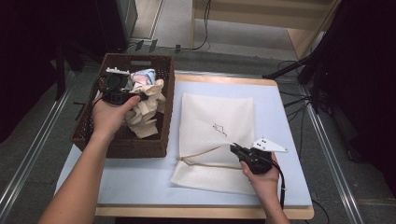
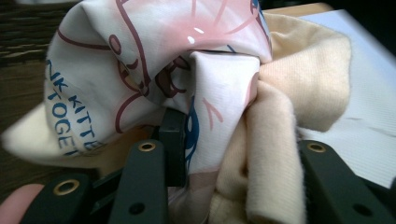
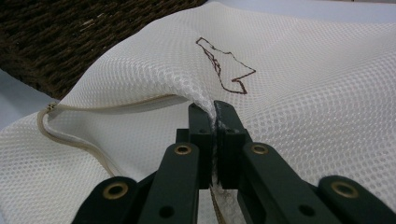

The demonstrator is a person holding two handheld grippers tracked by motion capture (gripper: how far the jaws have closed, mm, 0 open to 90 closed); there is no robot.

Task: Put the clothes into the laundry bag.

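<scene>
High view first: we see the left gripper (image 1: pixel 122 89) held over the dark wicker basket (image 1: pixel 155 145) at the bench's left end, with a bundle of clothing (image 1: pixel 145 105) bunched against it above the basket's inside. From the left gripper view we find its fingers (image 2: pixel 173 140) clenched on that bundle: a white printed garment (image 2: pixel 140 60) with pink and blue drawing and blue lettering, and a cream knit garment (image 2: pixel 299 84) pressed in beside it. We think both pieces are caught between the fingers, though the folds hide the right-hand one, so we cannot be sure.

On the pale blue mat (image 1: pixel 140 179) that covers the bench (image 1: pixel 201 212) lies a white mesh laundry bag (image 1: pixel 212 119), just beside the basket, with a small dark outline drawing (image 3: pixel 226 67) on its upper face. The right gripper (image 1: pixel 236 148) rests at the bag's near edge. In the right gripper view its fingers (image 3: pixel 201 130) pinch a ridge of the upper mesh layer by the beige zipper (image 3: pixel 84 140), and the mouth gapes a little to the left of them.
</scene>
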